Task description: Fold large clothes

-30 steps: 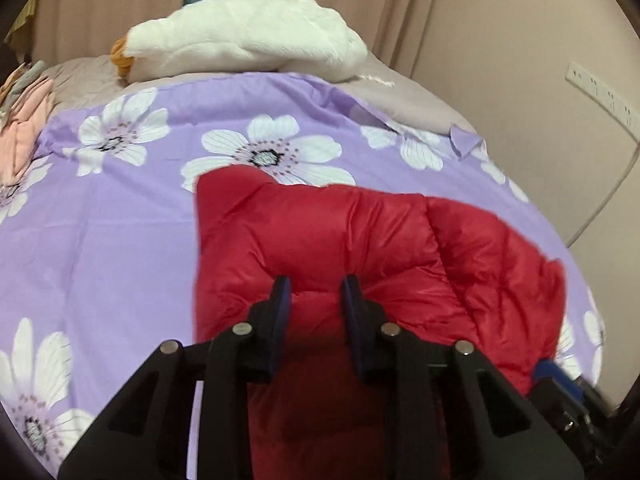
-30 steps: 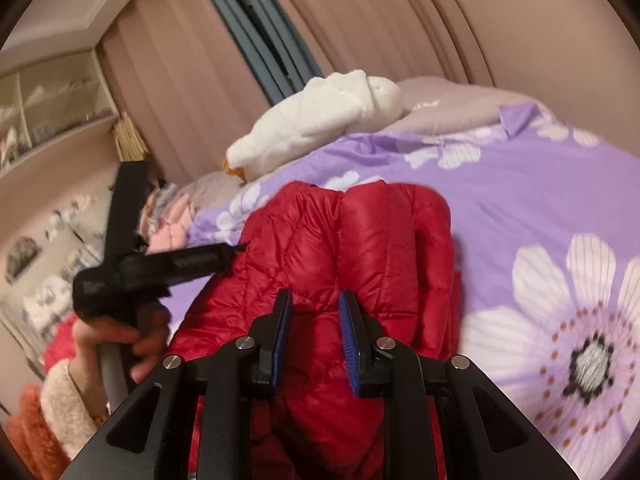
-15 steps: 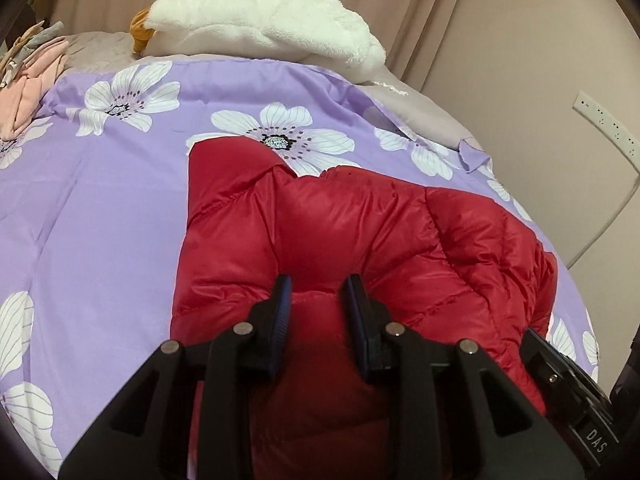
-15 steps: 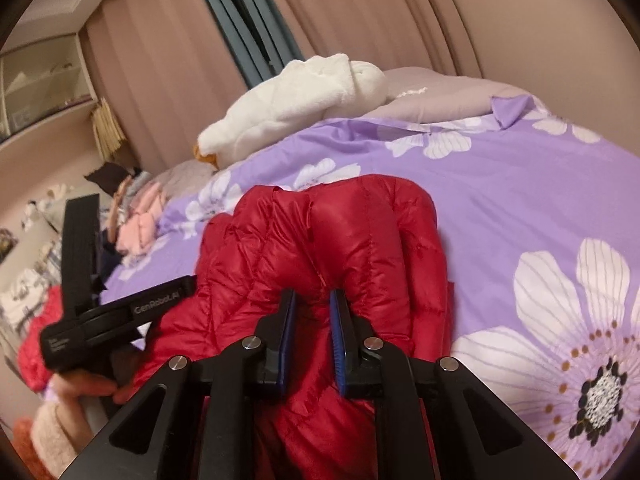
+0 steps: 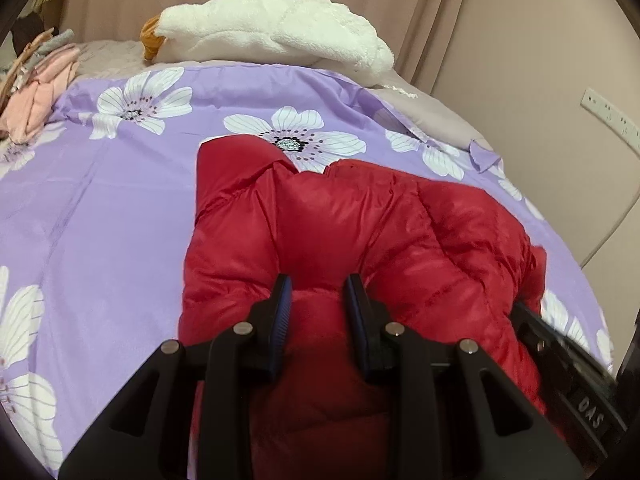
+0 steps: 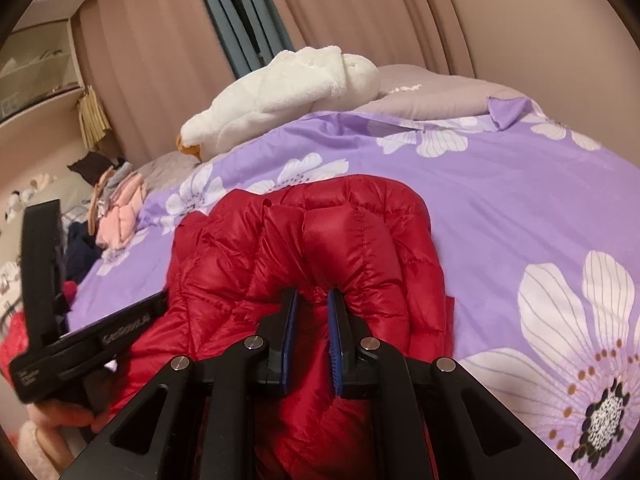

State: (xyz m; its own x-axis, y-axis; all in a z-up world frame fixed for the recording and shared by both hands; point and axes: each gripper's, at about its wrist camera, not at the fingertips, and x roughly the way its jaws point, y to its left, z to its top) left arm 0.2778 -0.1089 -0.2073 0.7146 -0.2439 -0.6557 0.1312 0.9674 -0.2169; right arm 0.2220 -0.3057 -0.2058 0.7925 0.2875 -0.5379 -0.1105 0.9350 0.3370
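A red quilted down jacket (image 5: 360,232) lies bunched on the purple flowered bed cover (image 5: 100,220). My left gripper (image 5: 319,284) has its jaws around a puffy fold at the jacket's near edge. In the right wrist view the jacket (image 6: 320,248) is piled into a mound, and my right gripper (image 6: 313,298) is shut on a fold of it. The left gripper's black body (image 6: 80,340), held in a hand, shows at the left of that view. The right gripper's body (image 5: 568,376) shows at the lower right of the left wrist view.
A white plush goose (image 5: 276,36) lies at the head of the bed on a grey pillow (image 5: 420,100). A pile of pink and grey clothes (image 6: 120,208) sits at the bed's left side. A beige wall (image 5: 540,60) bounds the right side. Curtains hang behind.
Both grippers have pushed forward and lower over the bed with the jacket. The right gripper's jaws have closed tighter on the fold. The jacket's far edge now reaches the flower print.
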